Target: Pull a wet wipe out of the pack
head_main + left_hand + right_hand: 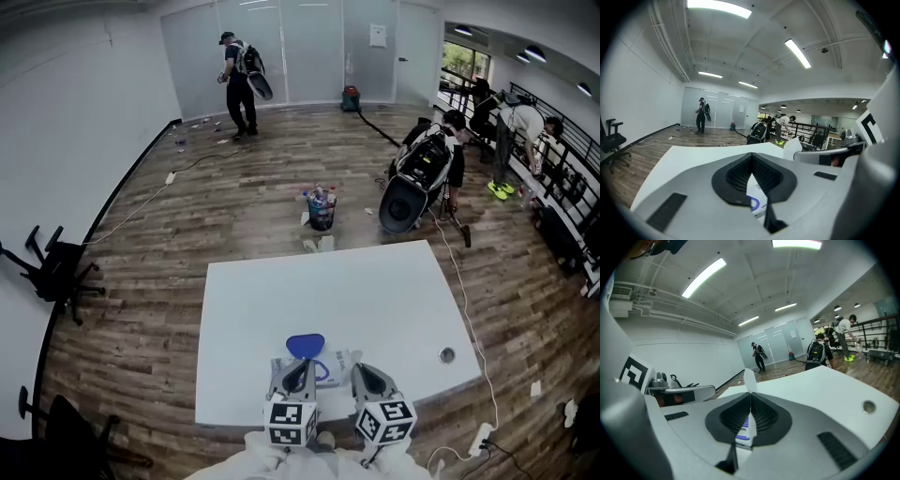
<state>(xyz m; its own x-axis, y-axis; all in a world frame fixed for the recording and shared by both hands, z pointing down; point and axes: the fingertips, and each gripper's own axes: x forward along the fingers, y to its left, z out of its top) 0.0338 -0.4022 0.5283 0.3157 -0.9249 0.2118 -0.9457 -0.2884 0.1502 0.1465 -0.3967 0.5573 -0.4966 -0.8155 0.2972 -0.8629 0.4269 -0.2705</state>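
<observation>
While both pairs of jaws are drawn together at their tips, the left gripper (299, 370) and right gripper (366, 375) sit low over the wet wipe pack (335, 366). It lies at the near edge of the white table (375, 281). I cannot tell whether either gripper pinches it. The pack's blue lid (305, 345) stands open just beyond them.

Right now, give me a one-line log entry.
left gripper shut | right gripper shut | both at wipe pack | blue lid open

Head view overhead, gripper views low, sharing table (375, 300)
</observation>
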